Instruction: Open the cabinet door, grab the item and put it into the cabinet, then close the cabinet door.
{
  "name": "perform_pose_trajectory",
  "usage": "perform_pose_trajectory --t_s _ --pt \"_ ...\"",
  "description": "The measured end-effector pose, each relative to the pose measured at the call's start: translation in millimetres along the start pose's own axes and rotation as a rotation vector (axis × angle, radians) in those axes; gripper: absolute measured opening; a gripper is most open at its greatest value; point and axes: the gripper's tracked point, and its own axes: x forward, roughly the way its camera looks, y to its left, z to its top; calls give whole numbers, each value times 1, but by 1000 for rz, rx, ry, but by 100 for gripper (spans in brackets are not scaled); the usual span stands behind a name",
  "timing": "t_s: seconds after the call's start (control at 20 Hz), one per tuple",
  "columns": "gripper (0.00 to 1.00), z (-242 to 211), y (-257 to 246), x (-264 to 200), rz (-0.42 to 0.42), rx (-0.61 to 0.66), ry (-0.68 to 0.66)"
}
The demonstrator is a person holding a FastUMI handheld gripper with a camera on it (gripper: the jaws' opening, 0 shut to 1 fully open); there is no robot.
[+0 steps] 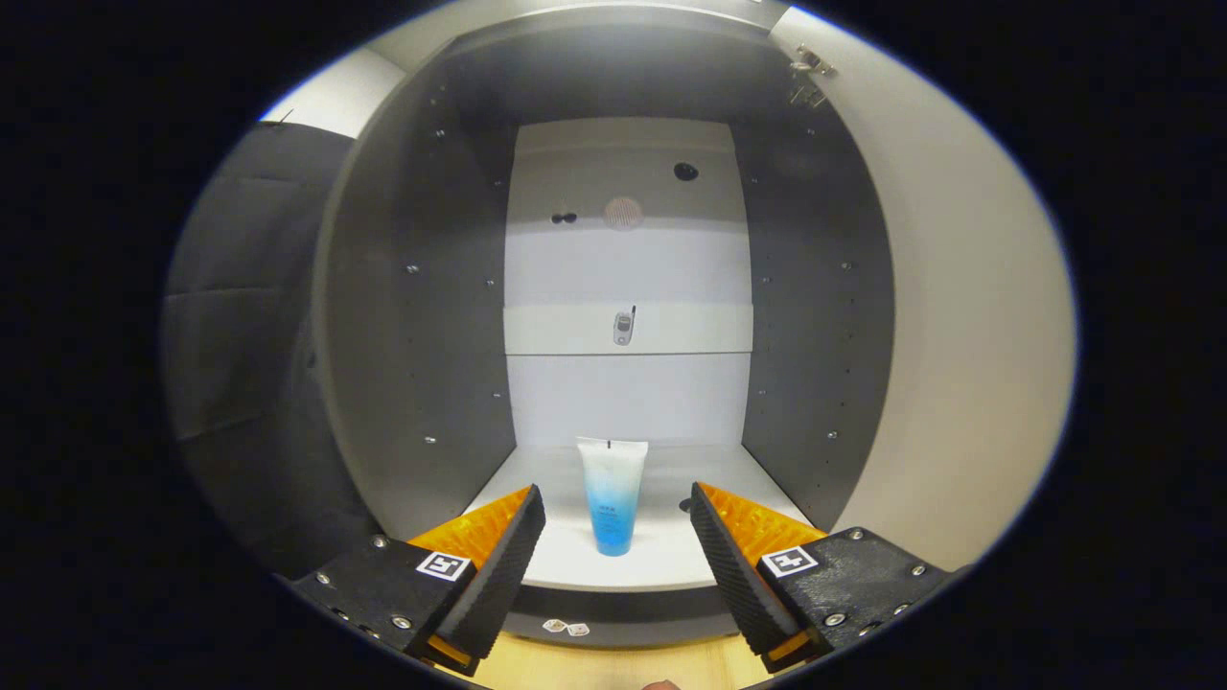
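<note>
Cabinet stood open ahead, door swung right. Tube stood cap-down on bottom shelf, just beyond fingertips, centred between them. Gripper spread wide, empty. Tube judged light, soft, slippery, tippy; best pinched mid-body.

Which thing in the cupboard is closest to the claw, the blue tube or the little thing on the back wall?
The blue tube. It stands upright on the cabinet floor just ahead of the open claw; the small grey object sits higher on the back wall.

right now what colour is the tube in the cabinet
White fading to blue, tube, gripper view; fingers open.
</note>
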Motion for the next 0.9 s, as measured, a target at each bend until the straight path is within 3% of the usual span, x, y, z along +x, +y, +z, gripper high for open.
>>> perform_pose_trajectory --t_s 0.3,0.9 --pt "94 6 0 -48 13 -26 -72" --pt "95 -26 -3 -133 66 7 -49"
